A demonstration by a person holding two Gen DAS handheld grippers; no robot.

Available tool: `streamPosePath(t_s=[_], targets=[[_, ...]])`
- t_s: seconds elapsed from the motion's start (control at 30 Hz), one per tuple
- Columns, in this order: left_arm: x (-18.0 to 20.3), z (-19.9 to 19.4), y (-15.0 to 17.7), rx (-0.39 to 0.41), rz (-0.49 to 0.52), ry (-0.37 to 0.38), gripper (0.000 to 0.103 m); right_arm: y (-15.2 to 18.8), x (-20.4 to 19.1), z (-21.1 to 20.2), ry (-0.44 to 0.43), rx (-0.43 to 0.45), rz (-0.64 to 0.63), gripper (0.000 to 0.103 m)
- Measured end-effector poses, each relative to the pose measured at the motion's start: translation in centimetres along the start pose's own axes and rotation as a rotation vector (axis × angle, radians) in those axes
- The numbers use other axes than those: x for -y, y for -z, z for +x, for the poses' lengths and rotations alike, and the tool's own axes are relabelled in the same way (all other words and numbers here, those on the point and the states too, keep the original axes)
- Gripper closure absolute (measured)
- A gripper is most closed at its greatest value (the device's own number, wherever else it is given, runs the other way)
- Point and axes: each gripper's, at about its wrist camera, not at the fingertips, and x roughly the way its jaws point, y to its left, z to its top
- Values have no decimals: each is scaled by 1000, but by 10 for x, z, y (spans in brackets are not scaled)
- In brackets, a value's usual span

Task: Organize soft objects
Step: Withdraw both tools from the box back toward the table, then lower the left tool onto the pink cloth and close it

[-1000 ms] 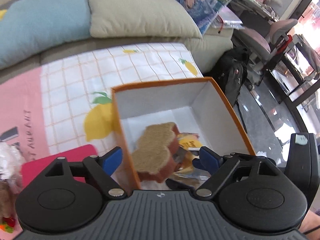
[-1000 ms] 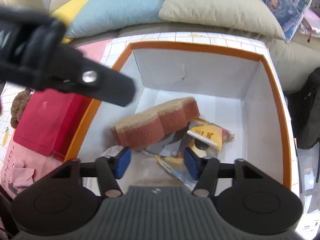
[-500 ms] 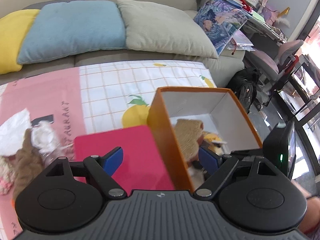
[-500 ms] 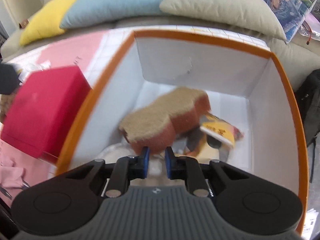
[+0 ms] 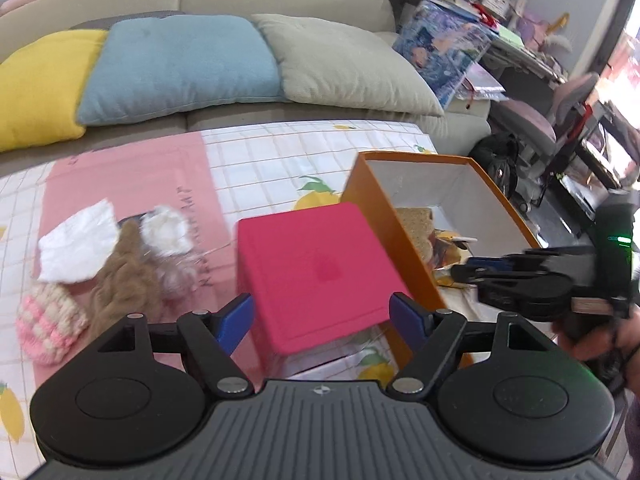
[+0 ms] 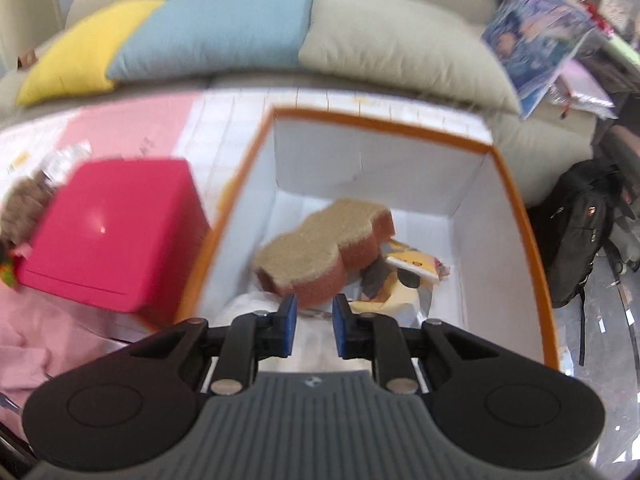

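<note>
- Left wrist view: left gripper [image 5: 322, 312], fingers spread, empty, near red box [image 5: 316, 272].
- Right gripper [image 6: 314, 320], fingers nearly together, empty, over orange box [image 6: 516, 200] holding sponge [image 6: 320, 248].

Home living room: cushioned sofa [image 5: 280, 0]

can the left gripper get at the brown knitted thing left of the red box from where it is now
Probably yes: the left gripper is open, and the brown knit lies uncovered on the cloth beside the red box.
</note>
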Motion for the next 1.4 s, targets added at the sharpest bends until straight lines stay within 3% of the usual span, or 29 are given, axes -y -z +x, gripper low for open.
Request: streamPosePath(t_s=[0.07, 0.27, 0.33, 0.5, 0.6, 0.7, 0.8, 0.9, 1.03, 1.2, 1.33, 1.4], targets=[[-13, -7, 9, -6, -26, 4, 14, 7, -10, -20, -8, 52, 36, 85], [-51, -30, 39, 39, -92, -58, 36, 29, -59, -59, -44, 181, 102, 84], [-62, -37, 48, 58, -111, -84, 39, 36, -81, -64, -61, 196, 97, 83], [-88, -44, 69, 28, -140, -118, 39, 45, -134, -54, -173, 112, 20, 81], [-102, -42, 83, -21, -172, -152, 38, 49, -161, -42, -242, 56, -14, 69], [-116, -41, 97, -59, -208, -179, 37, 53, -187, -25, -260, -5, -93, 66], [-124, -37, 107, -107, -232, -205, 36, 59, -207, -8, -279, -68, -144, 53], [-131, -27, 116, -169, -288, -234, 37, 63, -224, 8, -296, -113, -187, 49], [-134, -20, 124, -180, -344, -113, 37, 70, -238, 17, -227, -120, -244, 52], [-121, -10, 126, -196, -305, -92, 36, 73, -232, 26, -212, -141, -232, 63], [-118, 5, 128, -226, -297, -87, 37, 78, -231, 28, -230, -157, -226, 64], [-116, 12, 129, -242, -299, -75, 43, 80, -233, 30, -242, -163, -235, 65]])
